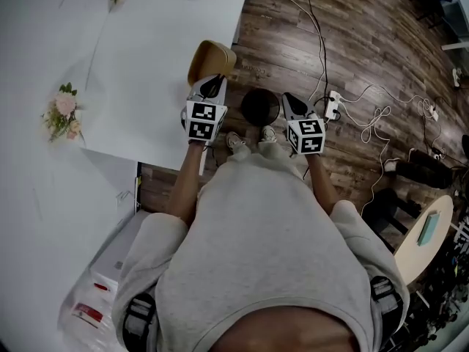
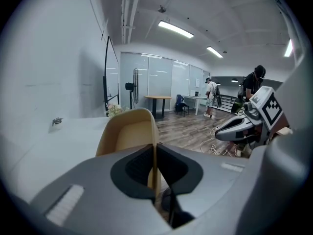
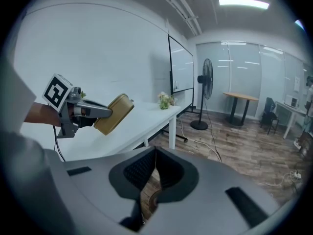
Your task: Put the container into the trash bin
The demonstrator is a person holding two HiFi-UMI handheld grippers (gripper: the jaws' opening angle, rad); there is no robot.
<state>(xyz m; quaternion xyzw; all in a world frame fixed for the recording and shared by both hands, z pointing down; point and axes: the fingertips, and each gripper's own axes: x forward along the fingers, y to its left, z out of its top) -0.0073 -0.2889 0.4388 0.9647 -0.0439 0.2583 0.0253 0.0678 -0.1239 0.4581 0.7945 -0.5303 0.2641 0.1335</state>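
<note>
Two grippers are out in front of the person, one in each hand. The left gripper [image 1: 212,85] is clamped on the tan container [image 1: 211,59]. In the left gripper view its jaws pinch one thin side wall of the container [image 2: 128,133] between the pads, and the open hollow faces the camera. The container hangs in the air, tilted, over the corner of the white table [image 1: 146,86] at the edge next to the wooden floor [image 1: 366,57].

The right gripper [image 1: 292,103] holds nothing. In its own view the jaws are pressed together at the tips, with only floor showing below them. That view also shows the left gripper out to the side with the container [image 3: 113,114] sticking out past its jaws, above the tabletop.

The round dark trash bin [image 1: 260,107] stands on the floor between the two grippers in the head view — just in front of the person's shoes [image 1: 236,141], near the container but to one side of it. A white power strip [image 1: 333,105] with trailing cables lies beyond the right gripper, and a small bunch of flowers [image 1: 62,112] sits on the table.
</note>
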